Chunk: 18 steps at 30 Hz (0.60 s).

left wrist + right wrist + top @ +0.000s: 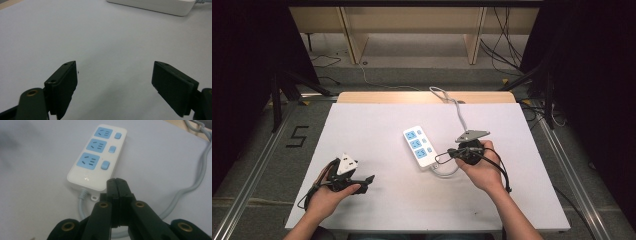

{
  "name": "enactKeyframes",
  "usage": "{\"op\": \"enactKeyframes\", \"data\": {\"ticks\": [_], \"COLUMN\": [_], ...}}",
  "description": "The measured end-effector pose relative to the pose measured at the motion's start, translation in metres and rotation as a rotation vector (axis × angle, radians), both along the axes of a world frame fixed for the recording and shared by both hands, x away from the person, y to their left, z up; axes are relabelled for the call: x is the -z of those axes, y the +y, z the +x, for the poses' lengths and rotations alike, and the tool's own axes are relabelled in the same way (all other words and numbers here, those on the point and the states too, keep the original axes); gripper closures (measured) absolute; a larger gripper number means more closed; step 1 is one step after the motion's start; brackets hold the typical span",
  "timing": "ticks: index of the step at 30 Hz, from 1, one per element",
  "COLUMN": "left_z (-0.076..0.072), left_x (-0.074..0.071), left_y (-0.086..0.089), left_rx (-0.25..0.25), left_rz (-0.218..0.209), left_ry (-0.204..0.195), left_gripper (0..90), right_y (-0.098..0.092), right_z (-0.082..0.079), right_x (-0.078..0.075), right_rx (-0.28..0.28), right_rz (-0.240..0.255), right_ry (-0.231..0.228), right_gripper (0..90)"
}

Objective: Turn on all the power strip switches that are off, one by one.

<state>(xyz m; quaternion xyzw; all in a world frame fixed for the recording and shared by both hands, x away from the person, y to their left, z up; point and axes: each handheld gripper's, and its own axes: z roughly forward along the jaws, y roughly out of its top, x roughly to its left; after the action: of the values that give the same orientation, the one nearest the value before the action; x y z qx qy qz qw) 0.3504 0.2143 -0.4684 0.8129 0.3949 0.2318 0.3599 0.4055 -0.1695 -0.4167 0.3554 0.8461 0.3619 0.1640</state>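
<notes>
While both grippers rest low over the white tabletop (377,200), a power strip (419,146) lies between them.
Left gripper (115,82) jaws spread wide, empty; right gripper (117,185) jaws pressed together beside the strip's cord end.

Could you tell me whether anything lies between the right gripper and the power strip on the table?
Nothing visible does. The right gripper, its jaws pressed together, sits just off the cord end of the power strip, with bare white table between them. The strip's grey cable loops off to one side, out of the direct line.
</notes>
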Motion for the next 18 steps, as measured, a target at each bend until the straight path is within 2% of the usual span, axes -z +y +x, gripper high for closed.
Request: {"op": "enactKeyframes", "data": {"ticks": [18], "left_z": [0.000], "left_x": [0.000], "left_y": [0.000], "left_rx": [0.003], "left_rz": [0.000], "left_ry": [0.004], "left_gripper": [20.5], "right_y": [0.023], "right_z": [0.020], "right_x": [-0.003], "right_rx": [-0.021], "right_rz": [-0.022], "right_ry": [0.027], "right_gripper": [90.0]}}
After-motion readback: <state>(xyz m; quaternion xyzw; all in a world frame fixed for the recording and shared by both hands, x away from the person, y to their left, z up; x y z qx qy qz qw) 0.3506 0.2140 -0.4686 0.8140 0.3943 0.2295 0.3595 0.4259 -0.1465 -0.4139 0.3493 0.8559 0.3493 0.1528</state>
